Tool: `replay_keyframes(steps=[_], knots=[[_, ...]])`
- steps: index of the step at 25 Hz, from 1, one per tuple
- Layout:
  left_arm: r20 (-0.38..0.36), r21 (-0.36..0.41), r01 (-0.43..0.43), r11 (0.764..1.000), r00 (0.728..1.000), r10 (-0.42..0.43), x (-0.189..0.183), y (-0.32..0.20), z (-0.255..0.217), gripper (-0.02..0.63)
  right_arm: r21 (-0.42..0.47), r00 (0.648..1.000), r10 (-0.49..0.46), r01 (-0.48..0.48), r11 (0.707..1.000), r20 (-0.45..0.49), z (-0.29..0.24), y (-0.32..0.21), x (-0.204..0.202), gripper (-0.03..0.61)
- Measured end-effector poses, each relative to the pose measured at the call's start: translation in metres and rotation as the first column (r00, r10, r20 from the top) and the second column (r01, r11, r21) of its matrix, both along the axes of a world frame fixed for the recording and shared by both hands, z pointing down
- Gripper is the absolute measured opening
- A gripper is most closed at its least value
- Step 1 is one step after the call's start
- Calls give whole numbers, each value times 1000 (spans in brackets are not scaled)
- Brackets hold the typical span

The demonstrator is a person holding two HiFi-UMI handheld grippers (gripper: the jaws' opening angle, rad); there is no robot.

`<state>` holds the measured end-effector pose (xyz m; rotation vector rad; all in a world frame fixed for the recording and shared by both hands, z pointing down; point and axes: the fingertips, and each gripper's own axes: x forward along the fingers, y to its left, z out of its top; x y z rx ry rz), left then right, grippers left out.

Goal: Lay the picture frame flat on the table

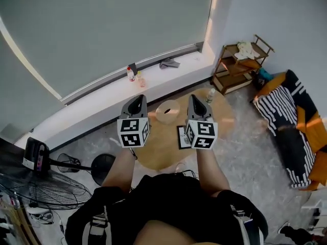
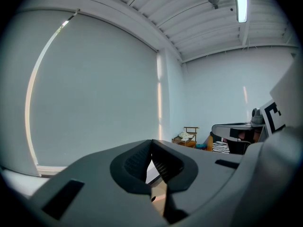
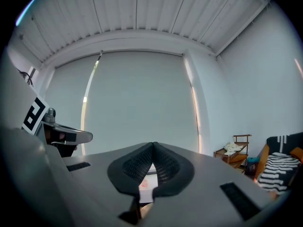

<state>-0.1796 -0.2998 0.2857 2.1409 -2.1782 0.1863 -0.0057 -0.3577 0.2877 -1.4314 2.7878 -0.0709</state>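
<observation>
Left gripper (image 1: 137, 101) and right gripper (image 1: 194, 100), both closed on nothing, hang well above picture frame (image 1: 181, 136); a closed-jaw descent risks knocking it off table (image 1: 156, 149).

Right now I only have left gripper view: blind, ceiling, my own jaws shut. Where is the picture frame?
Observer: Head view shows the picture frame on the round table, between the left gripper and the right gripper, partly hidden behind the right one.
Operator: Is the right one holding anything?
Observer: No. Right gripper view shows its jaws together with nothing between them.
Operator: Anything else on that table?
Observer: A pale ring-shaped thing beyond the frame, and a bottle near the far edge.
</observation>
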Motion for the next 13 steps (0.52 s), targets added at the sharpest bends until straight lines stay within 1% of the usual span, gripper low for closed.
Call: replay_keyframes(steps=[9,13], knots=[[-2,13,-6,1000,1000,6,3,2,-2,21,-3,999,-36,36,999,17,-7,8,-7,12],[-8,21,-6,1000,1000,6,0,7,-3,21,0,999,-32,32,999,13,-5,12,-8,12]])
